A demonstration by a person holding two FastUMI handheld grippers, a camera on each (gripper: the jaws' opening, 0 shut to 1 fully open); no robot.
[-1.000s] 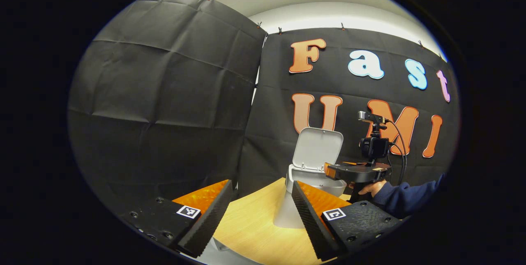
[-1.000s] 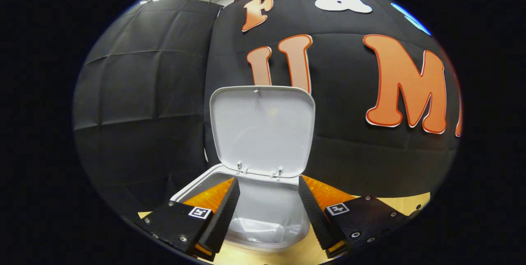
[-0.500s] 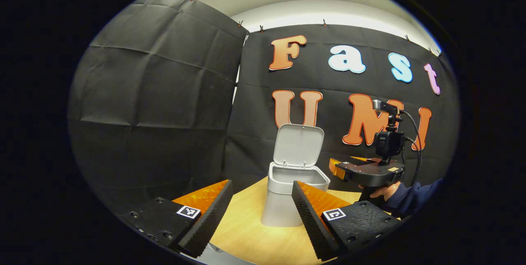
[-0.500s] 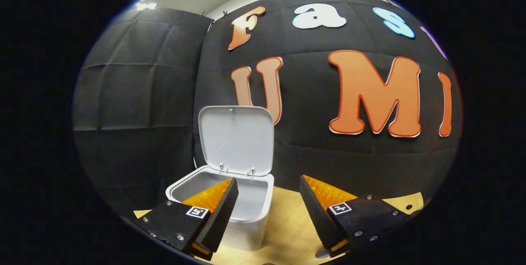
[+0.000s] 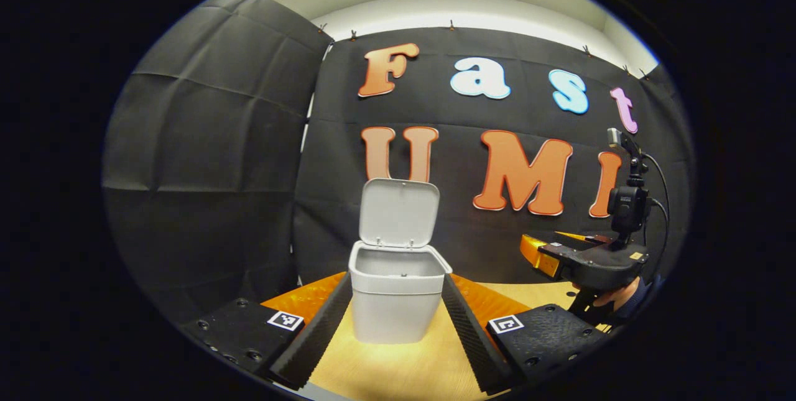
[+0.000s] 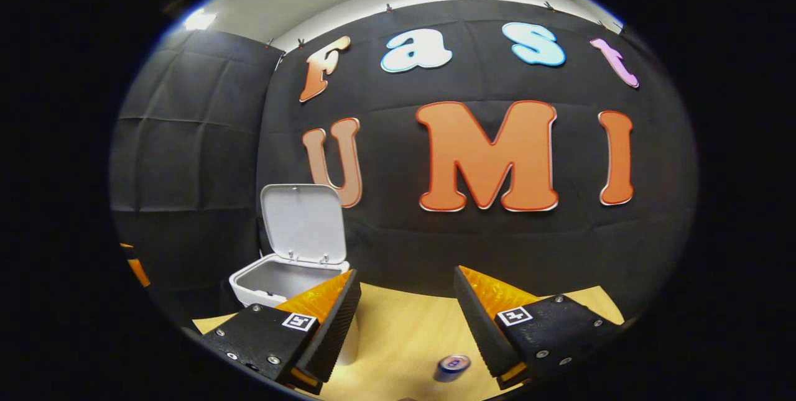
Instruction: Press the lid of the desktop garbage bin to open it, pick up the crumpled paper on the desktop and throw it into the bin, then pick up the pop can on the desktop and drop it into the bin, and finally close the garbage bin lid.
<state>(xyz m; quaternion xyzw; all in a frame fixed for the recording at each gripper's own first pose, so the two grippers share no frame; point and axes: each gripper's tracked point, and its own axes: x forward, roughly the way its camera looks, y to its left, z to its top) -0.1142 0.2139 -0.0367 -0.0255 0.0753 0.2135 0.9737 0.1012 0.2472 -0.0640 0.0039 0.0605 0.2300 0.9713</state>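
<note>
The bin is standing on the desk with its lid up. I am holding both grippers wide and empty: the left gripper facing the bin, the right gripper just above the can. I judge the can and closing the lid are left; I cannot tell about the paper.

I see a smooth matt plastic bin on a pale wood-grain worktop — and a glossy metal pop can — before creased matt cloth.
</note>
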